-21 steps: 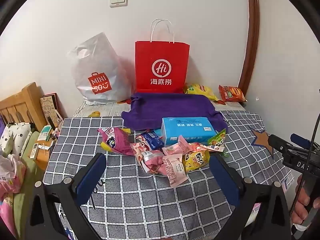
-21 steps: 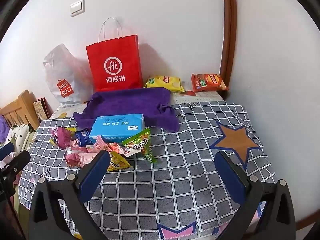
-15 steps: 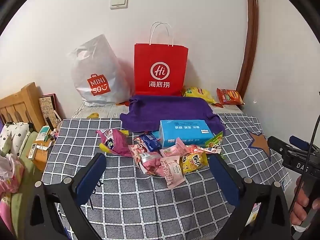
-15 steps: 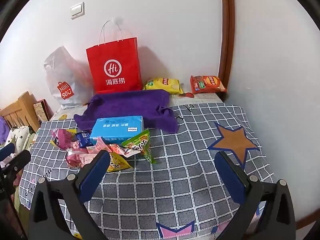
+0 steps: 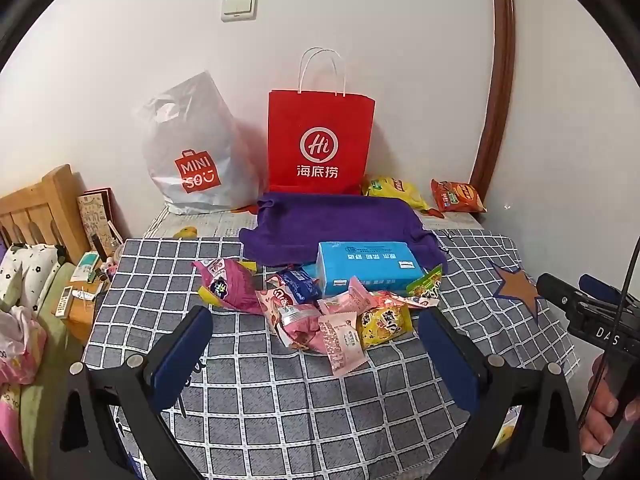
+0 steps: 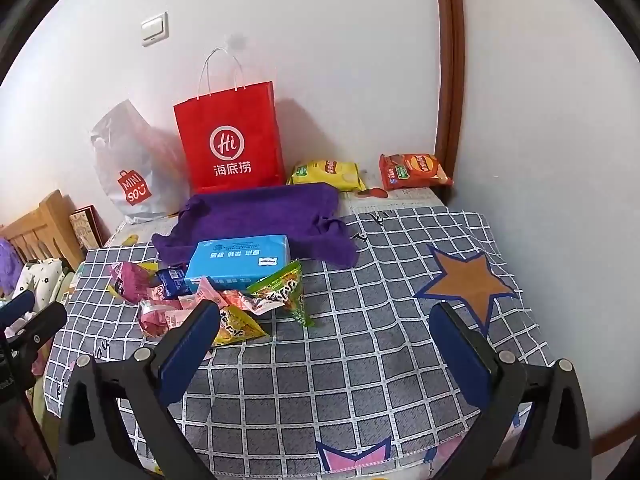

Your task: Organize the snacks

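A heap of snack packets (image 5: pixel 320 312) (image 6: pixel 208 300) lies mid-table on a grey checked cloth (image 5: pixel 280 392), with pink, purple, yellow and green wrappers. A blue tissue pack (image 5: pixel 368 266) (image 6: pixel 240 258) lies just behind the heap, on the edge of a purple towel (image 5: pixel 340 224). A yellow chip bag (image 5: pixel 394 190) (image 6: pixel 326 174) and an orange chip bag (image 5: pixel 458 196) (image 6: pixel 414 170) lie at the back by the wall. My left gripper (image 5: pixel 316 340) stands open, short of the heap. My right gripper (image 6: pixel 324 332) is open over bare cloth, right of the heap. Both hold nothing.
A red paper bag (image 5: pixel 320 144) and a grey plastic bag (image 5: pixel 192 160) stand against the back wall. A wooden bed frame (image 5: pixel 36 208) and a cluttered bedside stand (image 5: pixel 80 296) are at the left. A corner wall with a brown door frame (image 6: pixel 448 80) borders the right.
Both views have pulled back slightly from the table, so the heap and bags look a little smaller and lower. Both grippers stay wide open and nothing on the table has moved.
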`<action>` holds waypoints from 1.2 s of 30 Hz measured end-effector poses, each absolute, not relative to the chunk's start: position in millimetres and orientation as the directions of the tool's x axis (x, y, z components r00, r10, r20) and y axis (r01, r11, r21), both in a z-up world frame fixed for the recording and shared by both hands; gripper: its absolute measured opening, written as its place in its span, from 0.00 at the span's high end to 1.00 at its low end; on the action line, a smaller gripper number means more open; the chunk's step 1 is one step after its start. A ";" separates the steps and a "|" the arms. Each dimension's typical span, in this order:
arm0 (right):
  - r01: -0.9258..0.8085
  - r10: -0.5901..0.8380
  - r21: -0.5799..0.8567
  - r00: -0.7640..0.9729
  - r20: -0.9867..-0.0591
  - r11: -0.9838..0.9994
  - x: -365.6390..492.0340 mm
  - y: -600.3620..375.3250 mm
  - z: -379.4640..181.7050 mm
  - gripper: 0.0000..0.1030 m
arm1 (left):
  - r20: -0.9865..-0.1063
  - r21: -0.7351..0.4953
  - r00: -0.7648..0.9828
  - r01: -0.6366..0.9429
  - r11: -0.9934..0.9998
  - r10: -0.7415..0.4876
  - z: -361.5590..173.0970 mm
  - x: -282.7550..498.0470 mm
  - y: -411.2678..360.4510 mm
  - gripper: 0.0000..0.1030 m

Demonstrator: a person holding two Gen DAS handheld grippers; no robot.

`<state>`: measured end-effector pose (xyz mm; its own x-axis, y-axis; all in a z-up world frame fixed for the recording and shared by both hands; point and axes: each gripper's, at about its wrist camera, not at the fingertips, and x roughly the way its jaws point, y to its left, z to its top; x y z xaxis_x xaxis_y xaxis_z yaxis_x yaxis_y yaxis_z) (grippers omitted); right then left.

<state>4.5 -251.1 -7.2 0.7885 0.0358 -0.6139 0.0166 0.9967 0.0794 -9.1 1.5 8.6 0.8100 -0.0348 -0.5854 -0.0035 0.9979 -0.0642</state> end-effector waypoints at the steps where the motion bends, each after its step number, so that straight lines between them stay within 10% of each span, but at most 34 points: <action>1: 0.017 0.035 0.079 0.788 -0.614 0.997 4.8 -251.2 -7.1 0.01 | -0.583 -0.062 0.812 -0.004 0.998 -0.033 7.5 -10.2 1.0 0.00; 36: 0.017 0.038 0.085 0.800 -0.598 0.996 -4.0 -251.5 -4.6 0.01 | -0.573 -0.056 0.819 -0.005 0.998 -0.028 10.3 -12.1 -1.1 0.00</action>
